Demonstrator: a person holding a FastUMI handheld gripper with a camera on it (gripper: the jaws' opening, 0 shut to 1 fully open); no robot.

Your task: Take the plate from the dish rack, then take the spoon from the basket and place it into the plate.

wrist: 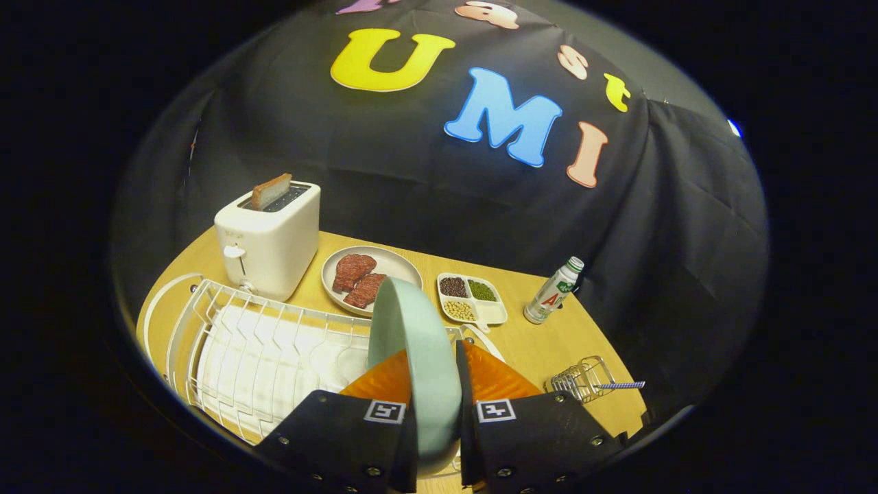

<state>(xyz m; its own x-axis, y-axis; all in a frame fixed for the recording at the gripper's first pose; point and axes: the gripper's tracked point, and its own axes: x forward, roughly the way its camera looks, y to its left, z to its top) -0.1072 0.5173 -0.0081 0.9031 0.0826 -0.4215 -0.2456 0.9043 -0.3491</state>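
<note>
The tool [432,374] is clamping the plate [411,357] on edge above the dish rack [260,350]. It's looking slippery (thin rim grip), so tilting could be dropping it onto the bench [549,343].

Scene dim overall; light falls from above onto the table [549,343], which reads warm and evenly lit. Booth wall dark, folds faintly visible. Toaster [269,240] bright on its front, no blown highlights. Soft short shadow beside the bottle [553,291]. Strong fisheye bending: table edge and dish rack [254,350] curve markedly near the rim, with darkening there. Centre sharp; plate [415,357] gripped between the gripper [433,405] fingers slightly soft.
</note>
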